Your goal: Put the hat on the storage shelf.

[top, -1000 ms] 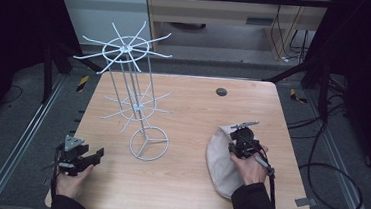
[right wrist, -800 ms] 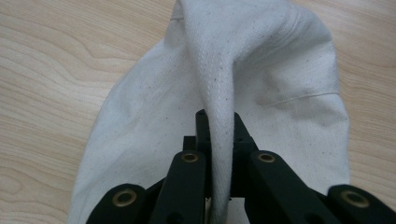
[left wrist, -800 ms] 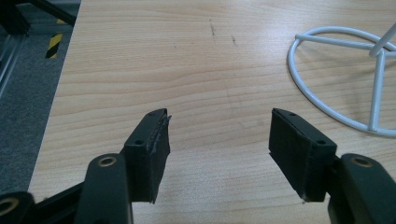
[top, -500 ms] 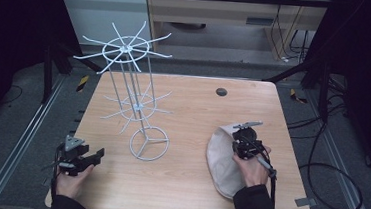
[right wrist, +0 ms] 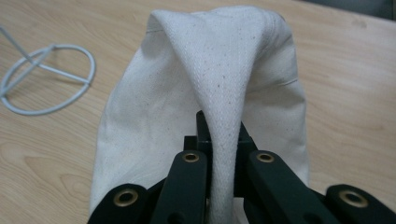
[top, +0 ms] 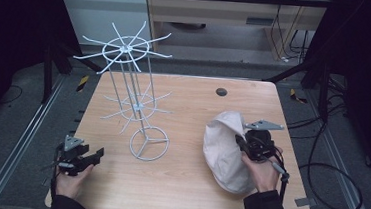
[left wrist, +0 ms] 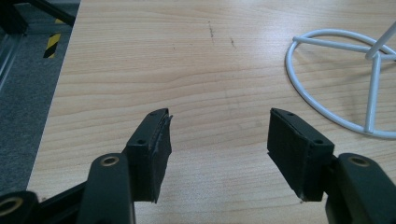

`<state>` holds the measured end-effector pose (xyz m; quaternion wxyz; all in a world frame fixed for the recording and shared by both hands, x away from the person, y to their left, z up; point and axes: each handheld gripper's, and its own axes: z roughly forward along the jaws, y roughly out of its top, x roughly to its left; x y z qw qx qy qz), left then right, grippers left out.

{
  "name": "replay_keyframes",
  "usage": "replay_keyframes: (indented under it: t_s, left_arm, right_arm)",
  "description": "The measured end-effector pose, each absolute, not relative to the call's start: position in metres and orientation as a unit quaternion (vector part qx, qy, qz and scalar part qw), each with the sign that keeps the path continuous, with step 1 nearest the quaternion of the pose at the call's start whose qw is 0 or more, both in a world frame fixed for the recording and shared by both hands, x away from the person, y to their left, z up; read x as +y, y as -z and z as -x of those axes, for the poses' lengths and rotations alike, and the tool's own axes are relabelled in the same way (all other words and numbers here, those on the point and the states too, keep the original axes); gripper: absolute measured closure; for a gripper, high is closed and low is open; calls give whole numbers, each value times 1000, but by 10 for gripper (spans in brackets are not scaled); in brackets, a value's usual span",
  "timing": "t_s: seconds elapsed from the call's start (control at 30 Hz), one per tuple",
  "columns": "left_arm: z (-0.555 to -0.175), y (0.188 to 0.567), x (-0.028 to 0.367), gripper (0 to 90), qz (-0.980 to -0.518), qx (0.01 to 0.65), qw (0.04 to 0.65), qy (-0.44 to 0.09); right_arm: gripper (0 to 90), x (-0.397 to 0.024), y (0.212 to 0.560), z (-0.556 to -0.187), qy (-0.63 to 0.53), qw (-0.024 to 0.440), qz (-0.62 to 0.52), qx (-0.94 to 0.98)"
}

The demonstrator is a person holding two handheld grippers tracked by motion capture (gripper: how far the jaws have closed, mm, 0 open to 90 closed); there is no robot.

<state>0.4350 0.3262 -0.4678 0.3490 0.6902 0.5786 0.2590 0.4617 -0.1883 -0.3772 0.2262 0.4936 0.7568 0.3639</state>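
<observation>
Near the table's (top: 181,194) front edge, toward the left corner, the left tool (top: 90,158) is held low with its jaws spread apart and nothing between them. Toward the front right, the right tool (top: 241,142) is clamped on a raised fold of a cream cloth hat (top: 222,150), the rest of which is draped on the table beside the right edge. The hat is judged light, soft and limp: it is likely to sag and fold wherever it is not supported, so a stitched seam or rim is the surer hold. Farther in, a white wire rack (top: 133,100) is seen standing left of centre.
</observation>
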Motion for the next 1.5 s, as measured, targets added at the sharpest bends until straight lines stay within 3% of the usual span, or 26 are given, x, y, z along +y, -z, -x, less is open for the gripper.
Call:
replay_keyframes:
  t_s: [0.63,1.5]
  left_arm:
    - [-435,467,325,396,-691,576,355,-256]
    - [-439,471,324,397,-691,580,353,-249]
  right_arm:
    - [881,-203,353,-431,-493,261,-405,724]
    - [883,-206,313,-415,-576,305,-337,680]
